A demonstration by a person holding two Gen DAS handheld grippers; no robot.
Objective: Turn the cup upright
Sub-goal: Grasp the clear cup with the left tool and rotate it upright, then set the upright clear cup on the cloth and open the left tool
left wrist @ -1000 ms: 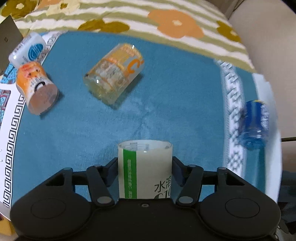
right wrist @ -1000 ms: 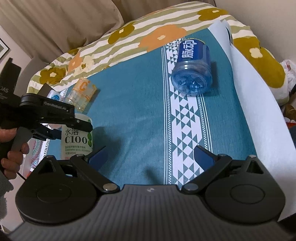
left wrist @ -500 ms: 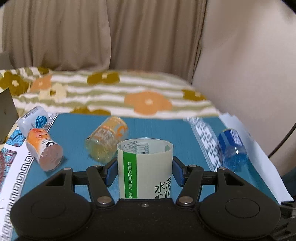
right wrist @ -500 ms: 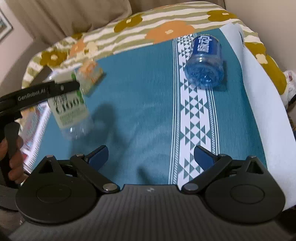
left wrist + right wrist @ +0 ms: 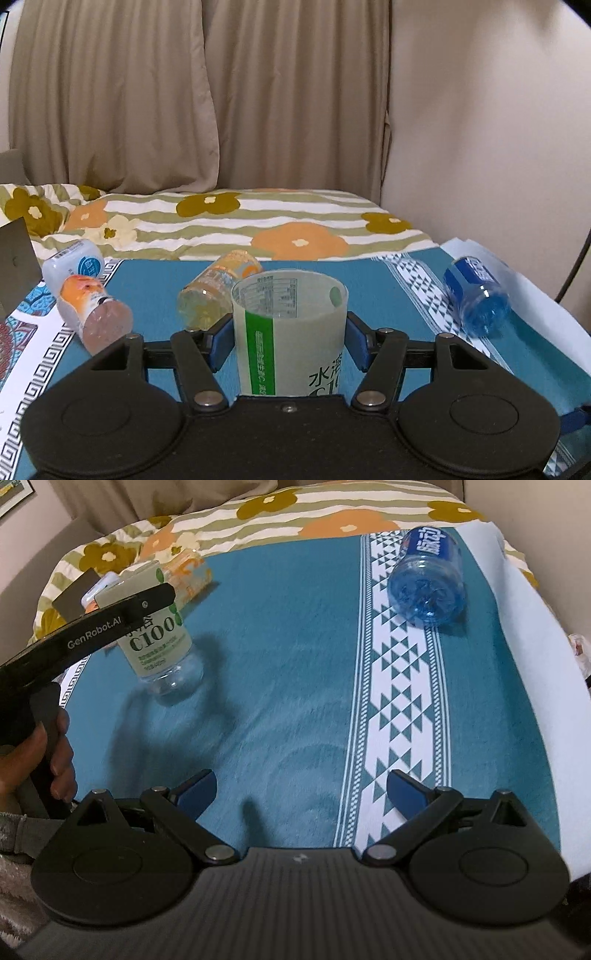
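left gripper level, clamping cup open-end-up

Beige curtains behind, cream wall right, floral striped bedding below.

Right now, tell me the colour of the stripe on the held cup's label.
Green, a vertical stripe on the C100 cup; clearest in the left wrist view.

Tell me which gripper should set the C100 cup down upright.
Left. The left gripper is already shut on the C100 cup, lifted with its open mouth up. The right gripper is open and apart from it, over bare blue cloth.
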